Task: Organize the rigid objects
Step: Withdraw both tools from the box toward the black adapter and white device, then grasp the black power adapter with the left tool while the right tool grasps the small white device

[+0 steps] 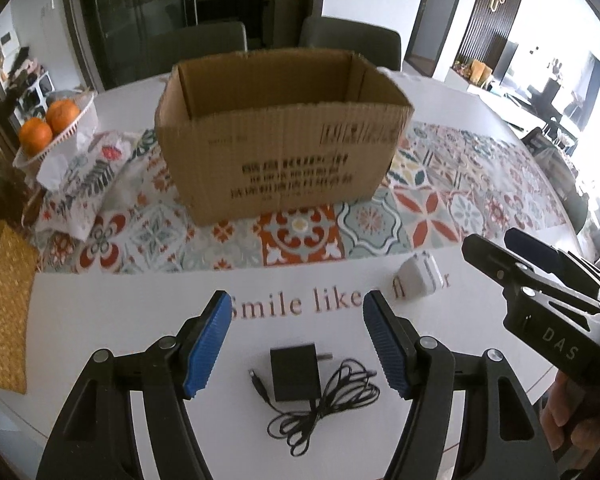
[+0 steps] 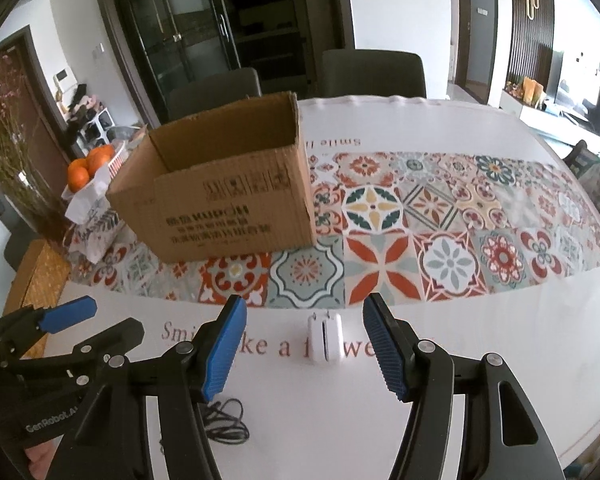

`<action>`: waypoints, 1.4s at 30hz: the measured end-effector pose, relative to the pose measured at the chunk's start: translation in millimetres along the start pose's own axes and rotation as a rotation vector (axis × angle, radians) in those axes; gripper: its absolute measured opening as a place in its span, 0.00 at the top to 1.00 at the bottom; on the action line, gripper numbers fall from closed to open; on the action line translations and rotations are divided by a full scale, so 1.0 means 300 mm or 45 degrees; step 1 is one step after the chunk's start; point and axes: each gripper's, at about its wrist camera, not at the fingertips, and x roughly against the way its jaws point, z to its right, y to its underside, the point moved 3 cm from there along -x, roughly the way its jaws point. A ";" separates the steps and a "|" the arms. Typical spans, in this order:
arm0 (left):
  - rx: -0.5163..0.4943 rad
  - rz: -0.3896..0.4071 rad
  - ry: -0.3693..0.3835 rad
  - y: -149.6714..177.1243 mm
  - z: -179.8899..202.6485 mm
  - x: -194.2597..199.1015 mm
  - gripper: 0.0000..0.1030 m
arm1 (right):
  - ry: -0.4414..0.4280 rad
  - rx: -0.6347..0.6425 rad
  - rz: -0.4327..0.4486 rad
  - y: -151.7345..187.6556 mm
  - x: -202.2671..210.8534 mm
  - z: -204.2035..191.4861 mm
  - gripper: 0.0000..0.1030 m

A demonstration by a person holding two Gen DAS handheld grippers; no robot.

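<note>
Claws gape over the counter (image 1: pixel 100 292): your left claw (image 1: pixel 296 344) above the black adapter (image 1: pixel 296 372), right claw (image 2: pixel 304 352) framing the white plug (image 2: pixel 325 340). Loose cord (image 1: pixel 332 396) may snag, dragging short of the box (image 1: pixel 280 136).

Black power adapter (image 1: pixel 295 374): boxy body lying flat on the white surface (image 1: pixel 100 312), metal prongs pointing right, its thin black cable (image 1: pixel 324 400) in a loose tangled coil just right of and below the body, barrel plug lying at the body's left. White charger plug (image 2: pixel 325 336): small, rounded block with a dark slot down its face, standing on the surface over the printed lettering, apart from the adapter on its far right. Cardboard box (image 1: pixel 276 136): brown corrugated, open at top with flaps cut off, interior visible as bare, black print on its near wall, upright on the patterned runner (image 2: pixel 440 232) beyond both items.
</note>
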 end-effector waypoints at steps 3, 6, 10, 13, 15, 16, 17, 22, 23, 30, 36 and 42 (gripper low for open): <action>0.013 -0.037 0.004 0.032 -0.005 -0.023 0.35 | -0.004 0.005 -0.019 0.026 -0.016 0.000 0.40; 0.030 -0.069 0.007 0.066 -0.008 -0.045 0.35 | -0.006 -0.001 -0.031 0.051 -0.031 0.003 0.40; 0.031 -0.117 0.012 0.107 -0.007 -0.077 0.35 | -0.005 -0.010 -0.040 0.083 -0.047 0.010 0.40; 0.030 -0.134 0.010 0.132 -0.004 -0.092 0.35 | 0.002 -0.008 -0.041 0.109 -0.058 0.014 0.40; 0.034 -0.146 0.016 0.146 -0.004 -0.100 0.35 | -0.004 -0.011 -0.037 0.122 -0.063 0.017 0.40; 0.036 -0.152 0.018 0.152 -0.003 -0.104 0.35 | -0.007 -0.015 -0.033 0.130 -0.066 0.019 0.40; 0.041 -0.159 0.018 0.161 -0.003 -0.111 0.35 | -0.008 -0.017 -0.029 0.136 -0.068 0.022 0.40; 0.064 -0.201 0.030 0.196 -0.013 -0.144 0.35 | -0.006 -0.022 -0.013 0.164 -0.083 0.028 0.40; 0.064 -0.205 0.028 0.201 -0.013 -0.148 0.35 | -0.004 -0.017 -0.011 0.169 -0.087 0.026 0.40; 0.085 -0.248 0.036 0.232 -0.023 -0.182 0.35 | 0.011 -0.018 -0.028 0.199 -0.115 0.026 0.40; 0.090 -0.277 0.039 0.254 -0.024 -0.208 0.35 | 0.032 -0.010 -0.031 0.216 -0.135 0.033 0.40; 0.105 -0.313 0.055 0.265 -0.021 -0.244 0.36 | 0.038 -0.013 -0.045 0.223 -0.160 0.047 0.40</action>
